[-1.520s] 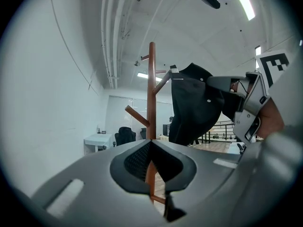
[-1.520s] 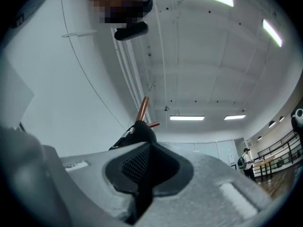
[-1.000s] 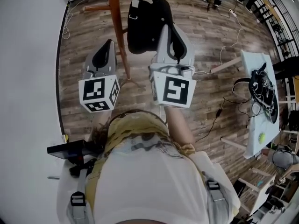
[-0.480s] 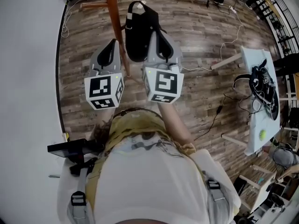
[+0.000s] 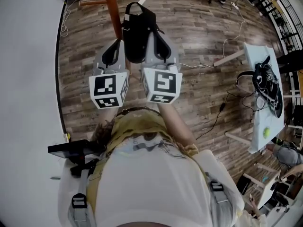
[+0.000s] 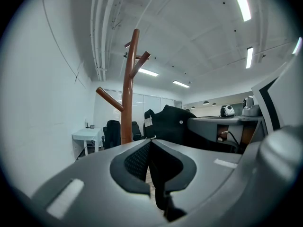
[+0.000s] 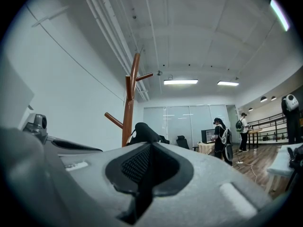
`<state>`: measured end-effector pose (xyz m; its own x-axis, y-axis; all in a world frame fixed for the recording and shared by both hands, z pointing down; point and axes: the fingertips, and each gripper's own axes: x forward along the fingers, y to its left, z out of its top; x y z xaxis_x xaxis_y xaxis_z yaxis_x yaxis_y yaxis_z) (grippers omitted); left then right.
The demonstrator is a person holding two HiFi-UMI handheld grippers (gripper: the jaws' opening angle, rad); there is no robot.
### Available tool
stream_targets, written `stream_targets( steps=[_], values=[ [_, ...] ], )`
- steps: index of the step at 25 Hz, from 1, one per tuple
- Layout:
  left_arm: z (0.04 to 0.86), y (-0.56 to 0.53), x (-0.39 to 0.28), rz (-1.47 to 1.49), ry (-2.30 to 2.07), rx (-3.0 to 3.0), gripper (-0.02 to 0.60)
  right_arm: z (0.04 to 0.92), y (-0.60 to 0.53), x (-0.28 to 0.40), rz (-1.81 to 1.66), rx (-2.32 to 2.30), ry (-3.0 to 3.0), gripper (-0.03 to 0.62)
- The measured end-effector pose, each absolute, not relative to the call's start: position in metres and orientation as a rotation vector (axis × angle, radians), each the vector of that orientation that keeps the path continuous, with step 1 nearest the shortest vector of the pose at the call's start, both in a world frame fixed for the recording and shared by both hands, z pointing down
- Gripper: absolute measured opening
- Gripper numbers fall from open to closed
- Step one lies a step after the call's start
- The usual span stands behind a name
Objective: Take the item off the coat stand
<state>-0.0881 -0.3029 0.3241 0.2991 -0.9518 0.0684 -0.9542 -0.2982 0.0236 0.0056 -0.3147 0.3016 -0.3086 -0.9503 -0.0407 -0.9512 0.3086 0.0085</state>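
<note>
The right gripper [image 5: 154, 39] has its jaws pressed together, and in the right gripper view [image 7: 151, 145] their tips meet just under the rounded top of the black bag [image 7: 142, 130]. The pinch itself is hidden behind the jaw tips, so I judge, rather than see, that they are clamped on a strap or a fold at the bag's upper edge. From the head view the black bag [image 5: 137, 30] hangs in the air right off the front of this gripper, beside the coat stand [image 5: 111, 8] but not touching it. The stand's pegs are bare in both gripper views, so the bag looks to be off the stand already. The left gripper [image 5: 117, 45] is just beside the right one, its jaws also together with nothing between them, and it points at the brown pole [image 6: 129, 93]. The bag looks soft and light. It sags into a pouch shape, with a loop at the top and a small white tag [image 6: 148, 121]. Cloth like this will swing and fold rather than resist, and it is not fragile. The strap or top loop is the sensible place to grip, since the body would bunch up and slip. Below everything lies the wood-plank floor [image 5: 199, 37].
</note>
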Motion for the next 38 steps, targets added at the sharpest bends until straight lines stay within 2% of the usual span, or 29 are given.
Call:
stream_targets(
  steps=[38],
  values=[
    [0.3277, -0.2998, -0.0911, 0.067, -1.818, 2.483, 0.002, 0.3048, -0.31, 0.0045, 0.079, -1.815, 2.534, 0.002]
  ],
)
